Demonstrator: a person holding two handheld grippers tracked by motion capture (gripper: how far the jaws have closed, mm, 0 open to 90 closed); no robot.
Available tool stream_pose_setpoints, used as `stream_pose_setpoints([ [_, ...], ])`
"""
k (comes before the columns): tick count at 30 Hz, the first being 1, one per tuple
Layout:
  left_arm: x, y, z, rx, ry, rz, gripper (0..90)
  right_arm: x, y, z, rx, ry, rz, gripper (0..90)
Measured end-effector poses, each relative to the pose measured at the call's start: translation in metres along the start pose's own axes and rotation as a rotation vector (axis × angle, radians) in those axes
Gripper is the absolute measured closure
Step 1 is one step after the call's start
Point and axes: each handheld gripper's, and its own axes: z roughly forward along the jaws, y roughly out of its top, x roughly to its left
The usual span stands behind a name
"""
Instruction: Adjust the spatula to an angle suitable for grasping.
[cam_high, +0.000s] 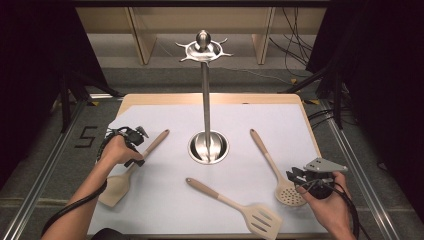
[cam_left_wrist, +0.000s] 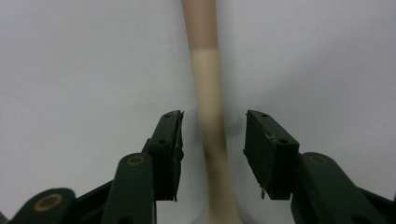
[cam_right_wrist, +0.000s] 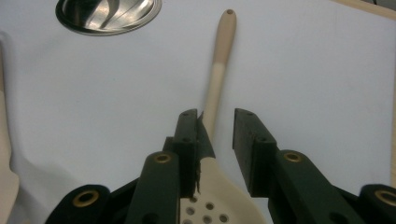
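Spatula handle (cam_left_wrist: 208, 116) sits between the spread jaws of the left gripper (cam_left_wrist: 212, 140), not yet pinched.

Both pads (cam_left_wrist: 170, 140) stand clear of the handle, which runs up the gap a little left of centre; shifting across to centre it before squeezing should keep it from twisting. That spatula (cam_high: 131, 170) lies at the table's near left, blade nearest the person. At the near right, the right gripper (cam_right_wrist: 216, 140) is also spread, over the skimmer (cam_right_wrist: 215, 93) where neck meets holed bowl, its left pad seemingly touching the neck. A slotted turner (cam_high: 235, 206) lies near centre, and the hook stand (cam_high: 206, 100) rises beyond it.
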Motion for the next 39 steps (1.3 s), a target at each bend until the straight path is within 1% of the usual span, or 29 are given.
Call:
stream_pose_setpoints([
  [1, 0.001, 0.0, 0.002, 0.001, -0.004, 0.003, 57.1, 0.0, 0.0, 0.0, -0.001, -0.006, 0.007, 71.4],
  [2, 0.002, 0.001, 0.003, 0.006, -0.002, 0.005, 57.4, -0.001, 0.0, 0.001, 0.007, 0.016, 0.006, 71.3],
  [4, 0.003, 0.002, 0.005, 0.01, -0.008, -0.008, 59.3, 0.0, 0.0, 0.0, 0.006, 0.007, 0.02, 71.2],
  [6, 0.004, 0.002, 0.007, 0.009, -0.013, -0.013, 59.8, 0.0, 0.0, 0.0, 0.012, 0.011, 0.013, 71.2],
  [7, 0.004, 0.002, 0.01, 0.01, -0.014, -0.014, 59.8, 0.001, 0.0, 0.001, -0.001, -0.001, 0.001, 71.1],
  [9, 0.004, 0.002, 0.011, 0.019, -0.019, -0.01, 60.1, 0.001, 0.0, 0.0, 0.004, 0.001, 0.005, 71.1],
  [11, 0.004, 0.002, 0.011, 0.013, -0.019, -0.011, 62.1, 0.001, 0.0, 0.001, 0.01, 0.012, 0.008, 71.0],
  [12, 0.004, 0.003, 0.011, 0.021, -0.023, -0.009, 62.1, 0.003, 0.0, 0.0, 0.025, 0.017, 0.028, 70.9],
  [14, 0.004, 0.005, 0.011, 0.039, -0.036, -0.002, 65.5, 0.002, 0.0, 0.001, 0.022, 0.021, 0.023, 70.5],
  [15, 0.004, 0.005, 0.011, 0.046, -0.043, -0.001, 66.9, 0.004, 0.001, 0.0, 0.033, 0.022, 0.049, 70.4],
  [16, 0.004, 0.006, 0.011, 0.054, -0.047, -0.001, 68.8, 0.003, 0.001, 0.0, 0.021, 0.013, 0.027, 70.4],
  [17, 0.004, 0.006, 0.011, 0.054, -0.047, -0.001, 70.5, 0.003, 0.001, 0.0, 0.021, 0.013, 0.027, 70.4],
  [18, 0.003, 0.008, 0.011, 0.075, -0.057, -0.016, 71.3, 0.001, 0.0, 0.001, 0.011, 0.007, 0.005, 70.3],
  [19, 0.003, 0.008, 0.011, 0.075, -0.057, -0.016, 72.2, 0.003, 0.001, 0.0, 0.025, 0.011, 0.029, 70.3],
  [20, 0.001, 0.008, 0.011, 0.076, -0.056, -0.032, 72.2, 0.003, 0.001, 0.0, 0.025, 0.011, 0.029, 70.3],
  [22, 0.002, 0.01, 0.012, 0.079, -0.052, -0.038, 75.6, 0.002, 0.0, 0.0, 0.023, 0.012, 0.027, 70.0],
  [23, 0.001, 0.011, 0.011, 0.092, 0.015, -0.039, 77.2, 0.001, 0.0, 0.0, 0.017, 0.012, 0.005, 69.6],
  [25, -0.003, 0.011, 0.012, 0.087, 0.021, -0.047, 77.6, 0.003, 0.0, -0.001, 0.037, 0.018, 0.048, 69.4],
  [28, -0.004, 0.011, 0.011, 0.09, 0.021, -0.043, 77.8, 0.001, -0.002, 0.001, 0.009, 0.014, 0.02, 69.4],
  [29, -0.005, 0.008, 0.011, 0.06, 0.022, -0.061, 77.9, 0.0, -0.002, 0.0, 0.019, 0.019, 0.025, 69.5],
  [30, -0.005, 0.007, 0.009, 0.058, 0.015, -0.065, 77.9, 0.0, -0.002, 0.001, 0.015, 0.018, 0.029, 69.5],
  [31, -0.006, 0.005, 0.007, 0.053, 0.01, -0.08, 77.9, 0.0, -0.002, 0.001, 0.014, 0.018, 0.036, 69.4],
  [33, -0.009, 0.0, 0.004, 0.0, 0.017, -0.109, 77.9, -0.001, -0.002, 0.001, 0.01, 0.01, 0.024, 69.5],
  [34, -0.009, 0.0, 0.004, 0.0, 0.017, -0.109, 77.9, -0.001, -0.001, 0.0, 0.016, 0.004, 0.022, 69.5],
  [35, -0.009, -0.003, 0.001, -0.019, 0.015, -0.118, 77.9, -0.001, -0.001, 0.0, 0.02, 0.005, 0.033, 69.5],
  [36, -0.005, -0.007, -0.004, -0.057, 0.014, -0.091, 78.0, -0.001, -0.001, -0.001, 0.024, 0.005, 0.041, 69.5],
  [37, -0.005, -0.011, -0.007, -0.084, 0.004, -0.097, 78.0, -0.002, -0.002, 0.0, 0.01, 0.001, 0.023, 69.5],
  [38, -0.005, -0.014, -0.012, -0.1, 0.01, -0.107, 78.0, -0.005, -0.001, 0.0, 0.007, -0.002, -0.006, 69.6],
  [39, -0.005, -0.017, -0.014, -0.129, 0.009, -0.12, 78.0, -0.002, -0.002, 0.0, 0.014, 0.01, 0.044, 69.5],
])
